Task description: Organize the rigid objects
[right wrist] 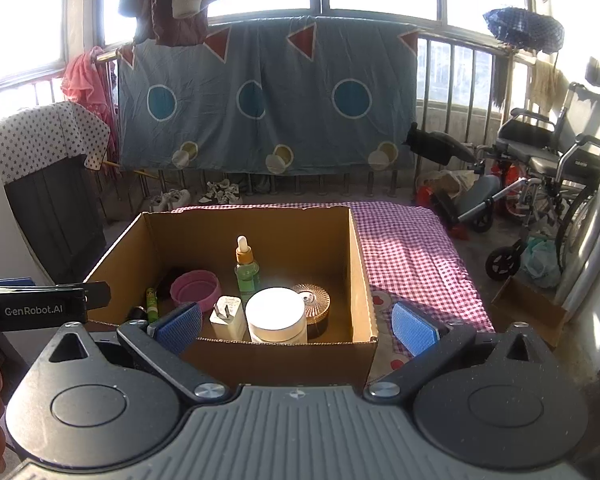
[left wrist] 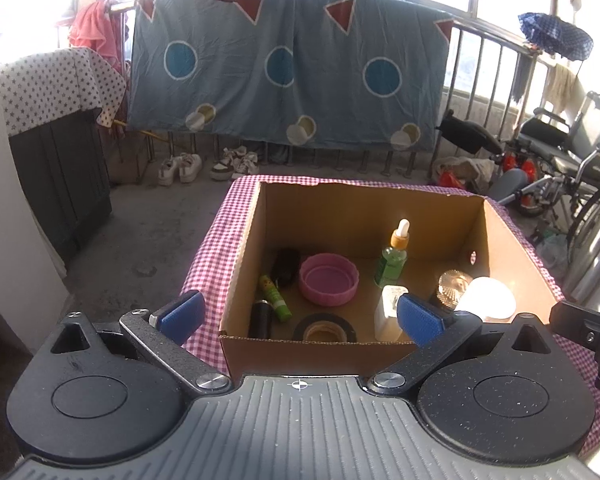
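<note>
An open cardboard box [left wrist: 244, 240] [right wrist: 360, 264] sits on a pink checked cloth [left wrist: 212, 248] [right wrist: 412, 256]. Inside lie a pink bowl [left wrist: 328, 282] [right wrist: 195, 289], a green dropper bottle [left wrist: 392, 262] [right wrist: 247, 270], a white jar [left wrist: 486, 298] [right wrist: 276, 314], a white charger [left wrist: 388, 312] [right wrist: 228, 316], a ribbed glass lid [left wrist: 452, 286] [right wrist: 314, 298], a green tube [left wrist: 275, 298] [right wrist: 152, 300], a tape roll [left wrist: 324, 328] and dark items. My left gripper [left wrist: 298, 318] hangs open before the box's near wall, holding nothing. My right gripper [right wrist: 296, 326] is open too, empty, straddling the box's near right corner.
A blue patterned sheet [left wrist: 284, 68] hangs over a railing behind. A dark cabinet [left wrist: 60, 172] with a starred cover stands left, shoes [left wrist: 180, 168] lie on the floor, and a wheelchair [right wrist: 552, 168] stands right. A small cardboard box [right wrist: 528, 312] lies on the floor at right.
</note>
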The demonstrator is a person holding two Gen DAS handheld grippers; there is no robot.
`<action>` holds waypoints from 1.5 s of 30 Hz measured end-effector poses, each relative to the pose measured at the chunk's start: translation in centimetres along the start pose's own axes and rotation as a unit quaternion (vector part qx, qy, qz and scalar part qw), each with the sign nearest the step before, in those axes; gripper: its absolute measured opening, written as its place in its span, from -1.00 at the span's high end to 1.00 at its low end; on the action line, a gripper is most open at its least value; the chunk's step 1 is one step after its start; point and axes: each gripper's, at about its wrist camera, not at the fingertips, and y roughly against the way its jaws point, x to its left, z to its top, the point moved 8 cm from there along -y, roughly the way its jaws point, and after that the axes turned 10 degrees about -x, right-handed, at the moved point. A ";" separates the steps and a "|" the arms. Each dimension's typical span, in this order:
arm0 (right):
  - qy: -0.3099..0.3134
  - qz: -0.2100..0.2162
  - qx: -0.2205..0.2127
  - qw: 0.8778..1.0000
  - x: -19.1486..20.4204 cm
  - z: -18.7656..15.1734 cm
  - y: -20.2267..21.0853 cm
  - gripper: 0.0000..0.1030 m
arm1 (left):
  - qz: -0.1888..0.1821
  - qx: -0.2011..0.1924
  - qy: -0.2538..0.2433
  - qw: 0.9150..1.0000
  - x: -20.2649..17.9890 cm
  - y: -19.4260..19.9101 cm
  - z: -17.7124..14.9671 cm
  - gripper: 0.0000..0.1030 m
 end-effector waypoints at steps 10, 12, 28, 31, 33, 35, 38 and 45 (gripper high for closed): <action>-0.001 -0.010 0.026 1.000 0.7 -0.9 -2.2 -1.00 | -0.010 0.027 -0.018 0.999 -0.4 -0.5 -0.6 -0.99; -0.002 -0.010 0.031 0.999 0.6 -1.2 -2.4 -1.00 | -0.007 0.031 -0.021 0.999 -0.4 -0.6 -0.7 -0.99; -0.009 -0.017 0.042 0.999 -0.2 -2.1 -2.6 -1.00 | 0.005 0.044 -0.049 0.998 -1.2 -0.5 -0.9 -0.99; -0.010 -0.019 0.043 0.999 -0.4 -2.2 -2.5 -1.00 | 0.008 0.046 -0.054 0.997 -1.2 -0.5 -0.9 -0.99; -0.010 -0.020 0.043 0.999 -0.4 -2.2 -2.5 -1.00 | 0.010 0.046 -0.057 0.997 -1.3 -0.4 -0.9 -0.99; -0.010 -0.021 0.044 0.999 -0.5 -2.3 -2.5 -1.00 | 0.011 0.047 -0.060 0.997 -1.4 -0.4 -0.9 -0.99; -0.009 -0.022 0.044 0.999 -0.5 -2.3 -2.5 -1.00 | 0.013 0.047 -0.063 0.997 -1.4 -0.5 -0.9 -0.99; -0.012 -0.024 0.047 0.999 -0.7 -2.4 -2.5 -1.00 | 0.015 0.047 -0.069 0.996 -1.6 -0.5 -1.0 -0.98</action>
